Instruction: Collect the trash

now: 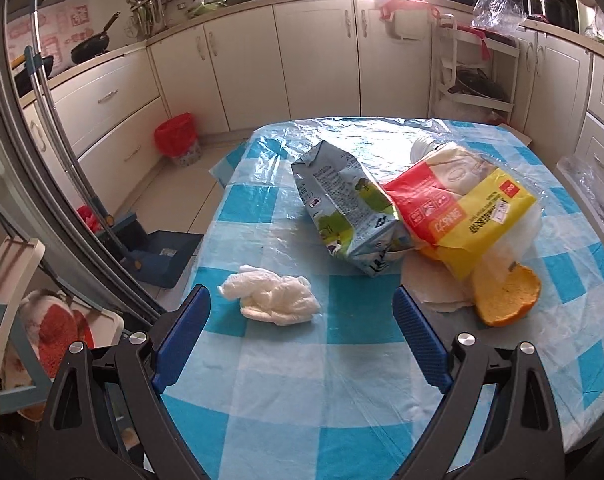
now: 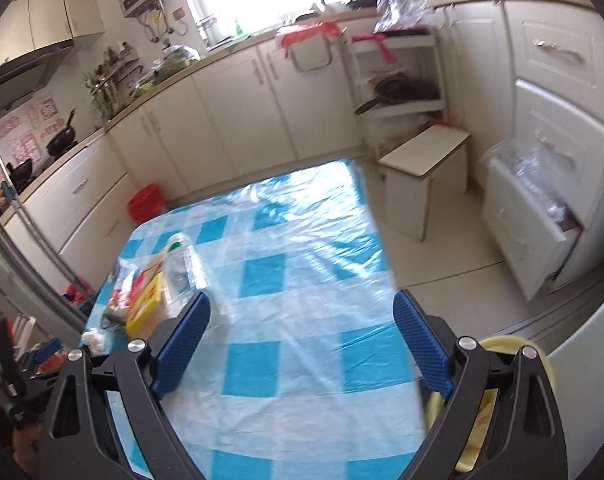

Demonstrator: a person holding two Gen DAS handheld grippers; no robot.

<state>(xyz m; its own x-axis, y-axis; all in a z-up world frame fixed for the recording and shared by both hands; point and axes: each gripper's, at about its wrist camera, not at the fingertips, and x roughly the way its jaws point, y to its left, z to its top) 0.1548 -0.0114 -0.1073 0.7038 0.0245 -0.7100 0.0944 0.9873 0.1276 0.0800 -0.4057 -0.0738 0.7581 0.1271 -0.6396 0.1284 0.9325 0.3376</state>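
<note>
Table [image 1: 341, 380] covered by a blue-and-white checked plastic cloth. Lying on it: crumpled white tissue [image 1: 272, 300], flattened milk carton [image 1: 347, 208], yellow-and-red bread bag [image 1: 461, 212], orange peel [image 1: 505, 294], flat paper napkin [image 1: 429, 284].

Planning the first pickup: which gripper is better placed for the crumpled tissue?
Left. The left gripper is open with the crumpled tissue just ahead between its fingers; the right gripper faces bare tablecloth.
</note>
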